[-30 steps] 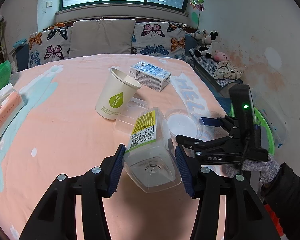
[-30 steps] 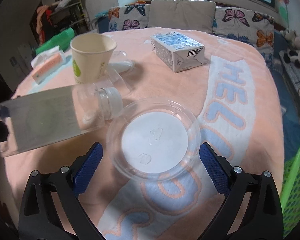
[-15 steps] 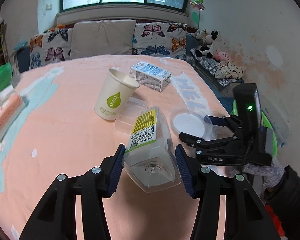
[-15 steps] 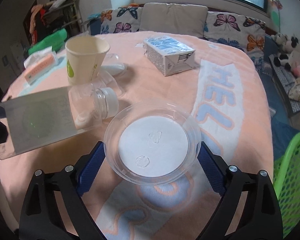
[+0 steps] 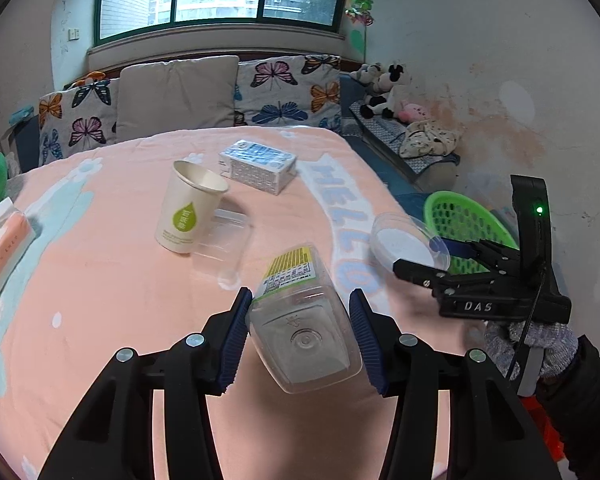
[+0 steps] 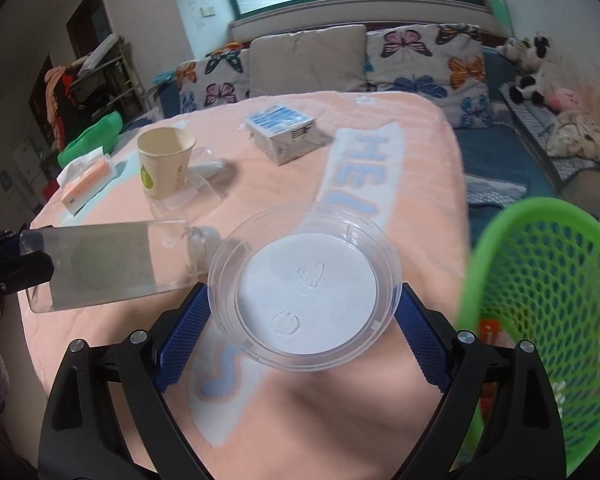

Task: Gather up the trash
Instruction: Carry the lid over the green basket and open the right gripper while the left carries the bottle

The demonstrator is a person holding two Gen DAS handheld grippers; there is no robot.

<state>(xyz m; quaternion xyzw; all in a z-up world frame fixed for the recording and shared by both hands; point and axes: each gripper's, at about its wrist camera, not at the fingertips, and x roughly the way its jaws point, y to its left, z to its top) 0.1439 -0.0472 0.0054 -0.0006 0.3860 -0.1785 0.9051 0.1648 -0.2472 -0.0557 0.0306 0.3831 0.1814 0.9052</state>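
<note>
My left gripper [image 5: 298, 336] is shut on a clear square plastic bottle [image 5: 300, 320] with a yellow label, held above the peach tablecloth. The bottle also shows in the right wrist view [image 6: 112, 264], at the left. My right gripper [image 6: 302, 320] is shut on a round clear plastic lid [image 6: 304, 288] with a white centre, lifted off the table. The lid [image 5: 408, 242] and right gripper [image 5: 440, 258] show in the left wrist view at the right. A green mesh basket [image 6: 540, 280] stands just right of the lid, beside the table.
On the table [image 5: 100, 280] stand a paper cup [image 5: 188, 210] with a green drop logo, a clear plastic tray [image 5: 224, 236] beside it, a blue-white milk carton [image 5: 258, 166] and a tissue pack [image 5: 2, 248] at the left. A sofa with butterfly cushions [image 5: 288, 88] is behind.
My right gripper has closed on the lid, lifted it off the table and moved right toward the green basket. My left gripper has raised the bottle slightly.
</note>
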